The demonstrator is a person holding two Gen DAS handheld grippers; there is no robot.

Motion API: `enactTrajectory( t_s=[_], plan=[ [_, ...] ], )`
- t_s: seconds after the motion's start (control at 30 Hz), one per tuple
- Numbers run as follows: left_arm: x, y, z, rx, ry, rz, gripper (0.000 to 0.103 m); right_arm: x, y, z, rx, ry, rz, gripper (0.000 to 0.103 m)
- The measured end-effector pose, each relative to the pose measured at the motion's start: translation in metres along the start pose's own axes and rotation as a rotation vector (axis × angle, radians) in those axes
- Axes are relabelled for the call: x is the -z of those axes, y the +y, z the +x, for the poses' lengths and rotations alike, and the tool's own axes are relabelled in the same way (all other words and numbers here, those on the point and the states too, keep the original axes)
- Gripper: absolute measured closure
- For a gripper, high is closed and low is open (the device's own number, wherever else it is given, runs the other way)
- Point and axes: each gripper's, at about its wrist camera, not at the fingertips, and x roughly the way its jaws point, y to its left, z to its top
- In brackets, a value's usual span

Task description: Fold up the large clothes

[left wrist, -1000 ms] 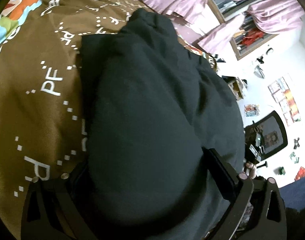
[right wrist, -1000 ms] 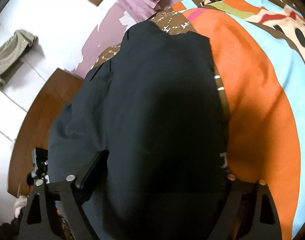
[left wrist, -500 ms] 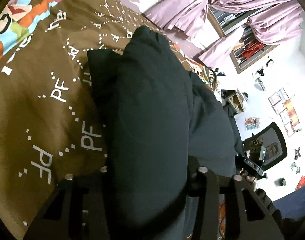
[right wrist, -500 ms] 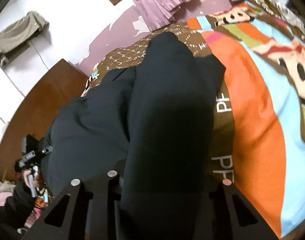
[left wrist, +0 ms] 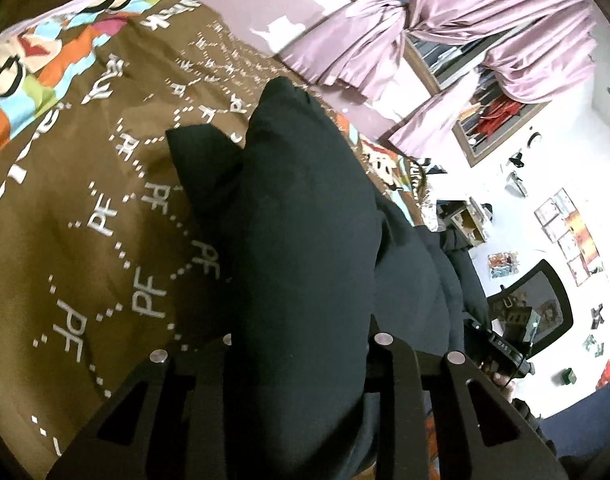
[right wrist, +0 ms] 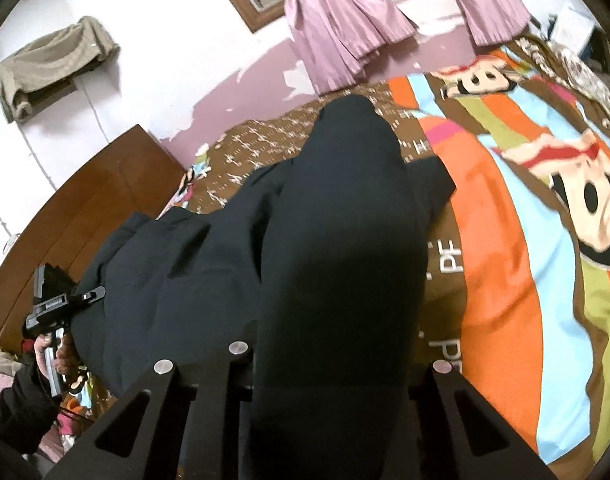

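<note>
A large black garment point(left wrist: 305, 240) lies on a bed and rises in a taut ridge into my left gripper point(left wrist: 301, 344), whose jaws are shut on the cloth. The fingertips are hidden under the fabric. In the right wrist view the same black garment point(right wrist: 345, 240) runs up into my right gripper point(right wrist: 337, 356), also shut on it. The rest of the garment sags between the two grippers. The other gripper shows at the edge of each view: the right gripper point(left wrist: 501, 348) and the left gripper point(right wrist: 61, 304).
The bed has a brown and bright cartoon-print cover point(left wrist: 85, 220), also seen in the right wrist view point(right wrist: 545, 240). Purple curtains point(left wrist: 485, 32) hang at a window behind. A wooden headboard point(right wrist: 85, 208) stands at the left. A black chair point(left wrist: 545, 308) stands by the white wall.
Both grippers' jaws have closed in on the black garment and lifted it; the cloth has narrowed from a broad sheet into a raised ridge, and more of the bed cover shows.
</note>
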Motion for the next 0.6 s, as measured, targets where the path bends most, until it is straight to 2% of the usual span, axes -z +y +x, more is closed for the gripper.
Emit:
enactTrajectory(
  t_s=[0.13,0.37,0.6],
  plan=[
    [-0.004,-0.016,0.001,0.028,-0.016,0.018,0.080,-0.003,0.010,-0.009,0.007,-0.028,-0.037,0.085],
    [-0.016,-0.048,0.009,0.078,-0.021,0.066,0.080,-0.018,0.018,-0.042,0.031,-0.128,-0.079,0.085],
    [-0.040,-0.070,-0.010,0.065,-0.113,0.137,0.080,-0.045,0.035,-0.044,0.029,-0.198,-0.126,0.085]
  ],
)
